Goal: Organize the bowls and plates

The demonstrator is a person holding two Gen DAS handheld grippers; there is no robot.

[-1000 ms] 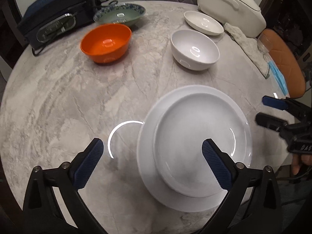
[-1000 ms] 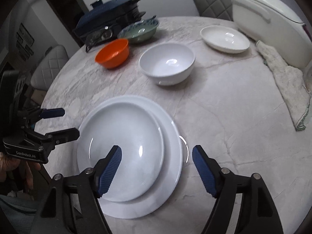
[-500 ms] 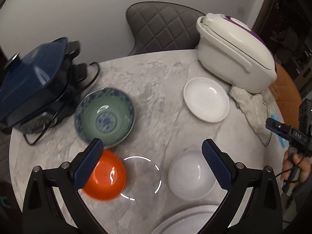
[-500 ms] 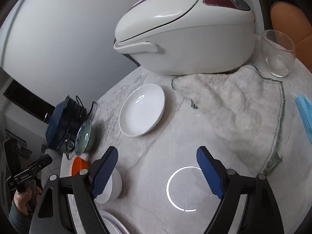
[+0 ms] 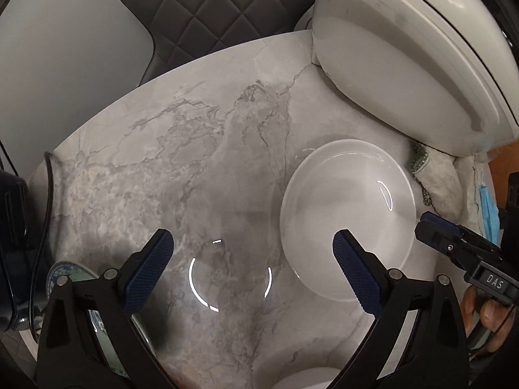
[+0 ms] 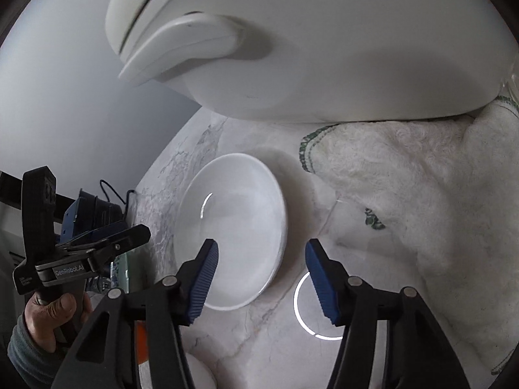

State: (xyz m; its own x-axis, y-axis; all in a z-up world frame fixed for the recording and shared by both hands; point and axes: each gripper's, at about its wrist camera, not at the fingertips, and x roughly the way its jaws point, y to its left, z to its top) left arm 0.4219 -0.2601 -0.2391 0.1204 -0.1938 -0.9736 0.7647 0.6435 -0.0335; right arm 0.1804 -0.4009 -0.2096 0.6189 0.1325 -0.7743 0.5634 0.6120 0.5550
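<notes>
A small white plate (image 5: 348,217) lies on the marble table (image 5: 194,162) beside the white rice cooker (image 5: 421,48). It also shows in the right wrist view (image 6: 233,227). My left gripper (image 5: 253,259) is open and empty, just left of the plate, its right finger over the plate's near rim. My right gripper (image 6: 261,275) is open and empty, with the plate's right rim between its fingers. A green and blue patterned bowl (image 5: 97,317) sits at lower left behind the left finger. A white bowl's rim (image 5: 311,377) shows at the bottom.
A white towel (image 6: 421,210) lies right of the plate, partly under the rice cooker (image 6: 324,48). A blue face mask (image 5: 488,210) lies at the right edge. A dark blue cooker (image 5: 13,227) and its cord stand at left. A grey quilted chair (image 5: 211,9) stands behind the table.
Both grippers moved forward across the table, away from the stacked large plates, and now close in on the small white plate by the rice cooker. Both stay open.
</notes>
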